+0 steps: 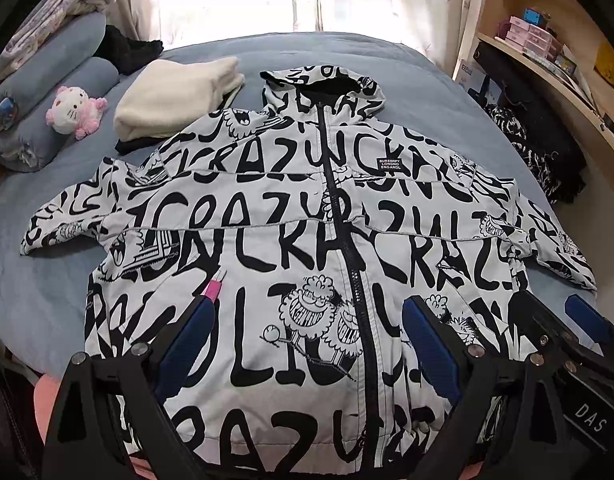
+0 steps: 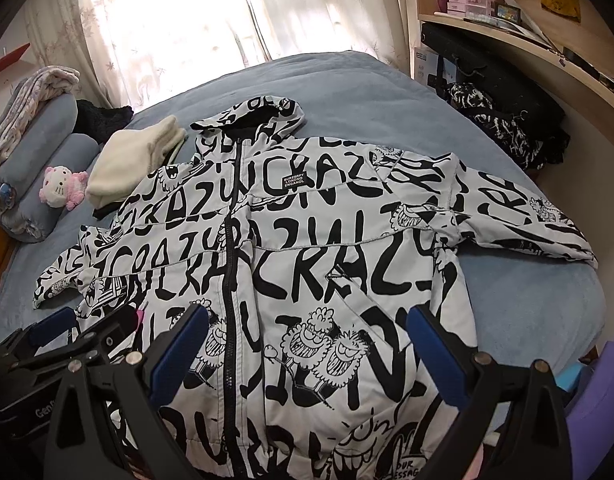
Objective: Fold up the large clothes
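On the bed [image 1: 47,300], mid-frame, the jacket [image 1: 307,240] lies face up, zipped, sleeves out to both sides. Far left there's a plush [image 1: 73,110] and a cream pile [image 1: 175,96], both clear of it. Left gripper [image 1: 307,344] and right gripper [image 2: 307,344] both hover over the hem, fingers spread, pinching nothing. I'd grab a sleeve at the cuff and fold it flat across the chest first. The hem's bottom edge is cut off, so I can't tell if it's bunched.
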Available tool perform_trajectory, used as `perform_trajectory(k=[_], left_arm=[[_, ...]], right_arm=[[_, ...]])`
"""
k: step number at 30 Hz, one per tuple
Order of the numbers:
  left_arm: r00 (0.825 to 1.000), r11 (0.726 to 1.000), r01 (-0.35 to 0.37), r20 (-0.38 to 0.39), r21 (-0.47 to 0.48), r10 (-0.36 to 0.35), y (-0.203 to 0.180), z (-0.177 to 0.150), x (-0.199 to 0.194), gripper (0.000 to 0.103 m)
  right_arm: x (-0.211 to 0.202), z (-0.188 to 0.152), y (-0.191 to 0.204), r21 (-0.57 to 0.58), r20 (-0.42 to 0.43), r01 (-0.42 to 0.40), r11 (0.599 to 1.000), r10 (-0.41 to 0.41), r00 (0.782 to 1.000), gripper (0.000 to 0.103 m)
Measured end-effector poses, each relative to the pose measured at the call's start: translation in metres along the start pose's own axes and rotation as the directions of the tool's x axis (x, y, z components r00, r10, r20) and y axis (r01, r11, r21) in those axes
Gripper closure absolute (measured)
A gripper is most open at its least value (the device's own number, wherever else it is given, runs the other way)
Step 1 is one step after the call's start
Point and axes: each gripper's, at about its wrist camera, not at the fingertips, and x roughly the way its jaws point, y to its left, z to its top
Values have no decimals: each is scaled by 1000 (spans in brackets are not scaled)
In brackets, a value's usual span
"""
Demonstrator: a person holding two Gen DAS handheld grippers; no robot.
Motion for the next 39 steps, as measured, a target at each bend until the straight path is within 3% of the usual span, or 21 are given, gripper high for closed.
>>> perform_trajectory(k=[7, 10, 14, 17, 19, 21, 23, 26, 31, 39], left_arm=[[1000, 1000, 21, 20, 11, -21, -17, 27, 3, 9], [999, 999, 30, 36, 35, -31, -28, 40, 2, 9], [993, 997, 34, 110, 74, -42, -47, 56, -5, 9], [981, 993, 57, 176, 105, -75, -63, 71, -10, 9], [965, 989, 84, 237, 123, -112, -74, 81, -15, 9], [946, 989, 63, 307, 136, -103, -88, 90, -17, 9], [938, 987, 47, 332, 155, -97, -101, 98, -16, 9], [942, 975, 74, 306, 207, -136, -125, 110, -7, 9], [932, 959, 138, 295, 247, -210, -153, 111, 2, 9], [949, 933, 180, 193, 311, -248, -202, 105, 38, 9]], right_arm=[[-7, 9, -2, -47, 47, 43, 998, -40, 998, 3], [-11, 30, -18, -48, 55, 53, 997, -51, 997, 3], [-18, 49, -43, -27, 92, 101, 995, -98, 991, 3], [-21, 62, -64, -13, 132, 154, 988, -151, 980, 3], [-19, 71, -79, 0, 139, 190, 982, -189, 972, 3], [-17, 80, -98, 17, 139, 222, 975, -223, 965, 3], [-16, 84, -115, 41, 144, 237, 971, -240, 960, 3], [-12, 88, -142, 91, 129, 258, 962, -268, 955, 3], [-2, 87, -188, 174, 97, 270, 947, -289, 952, 3], [30, 71, -266, 326, -43, 258, 910, -258, 965, 3]])
